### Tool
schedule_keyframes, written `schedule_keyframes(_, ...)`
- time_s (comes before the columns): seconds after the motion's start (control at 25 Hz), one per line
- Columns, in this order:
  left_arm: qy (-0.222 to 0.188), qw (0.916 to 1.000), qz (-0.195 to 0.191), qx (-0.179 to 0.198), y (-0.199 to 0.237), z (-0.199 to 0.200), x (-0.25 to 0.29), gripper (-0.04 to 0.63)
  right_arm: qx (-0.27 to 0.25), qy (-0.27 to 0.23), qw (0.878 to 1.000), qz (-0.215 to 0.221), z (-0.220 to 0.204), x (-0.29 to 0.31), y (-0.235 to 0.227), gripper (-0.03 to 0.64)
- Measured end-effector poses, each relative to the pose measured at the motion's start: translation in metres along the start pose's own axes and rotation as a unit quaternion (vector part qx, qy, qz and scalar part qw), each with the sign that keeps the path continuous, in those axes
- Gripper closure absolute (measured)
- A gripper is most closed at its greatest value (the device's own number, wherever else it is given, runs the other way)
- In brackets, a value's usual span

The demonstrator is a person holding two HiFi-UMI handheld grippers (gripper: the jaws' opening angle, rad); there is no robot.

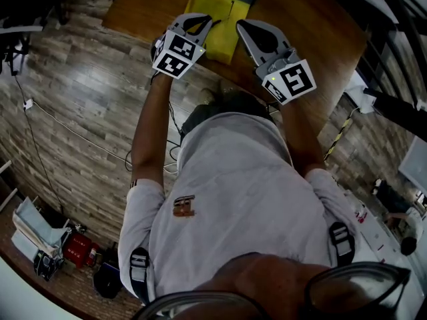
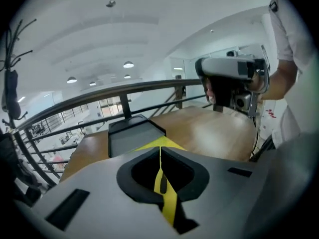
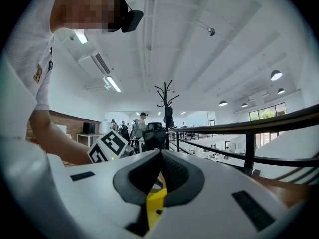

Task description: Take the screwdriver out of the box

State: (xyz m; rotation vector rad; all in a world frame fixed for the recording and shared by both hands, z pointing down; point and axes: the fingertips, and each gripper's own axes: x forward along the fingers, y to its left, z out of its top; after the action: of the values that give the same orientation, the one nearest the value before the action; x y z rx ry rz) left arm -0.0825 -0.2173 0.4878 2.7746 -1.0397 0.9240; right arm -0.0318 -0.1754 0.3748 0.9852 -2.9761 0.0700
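A yellow box [image 1: 221, 29] with a dark grey far part lies on the wooden table [image 1: 307, 25]; in the left gripper view the box [image 2: 130, 136] sits just beyond the jaws. No screwdriver shows in any view. My left gripper [image 1: 208, 21] hovers over the box's left edge, and its jaws meet in a closed line [image 2: 160, 151] with nothing between them. My right gripper [image 1: 241, 25] hangs over the box's right edge, jaws also pressed together [image 3: 160, 154] and empty. Each gripper shows in the other's view: the right gripper [image 2: 230, 81] and the left gripper's marker cube [image 3: 107, 148].
A dark metal railing [image 2: 124, 91] runs behind the table. The wood-plank floor [image 1: 73, 85] on the left carries a white cable [image 1: 67, 129]. A red item [image 1: 79, 251] and white trays [image 1: 33, 235] sit at lower left. A coat stand [image 3: 167, 103] stands far off.
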Motion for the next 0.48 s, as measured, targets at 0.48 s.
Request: schedule_keyframes(0.48, 0.131, 0.9897, -0.052, 0.026, -0.001, -0.069, 0.009, 0.543, 0.016, -0.001, 1.0, -0.006, -0.008, 0.011, 0.017, 0.586)
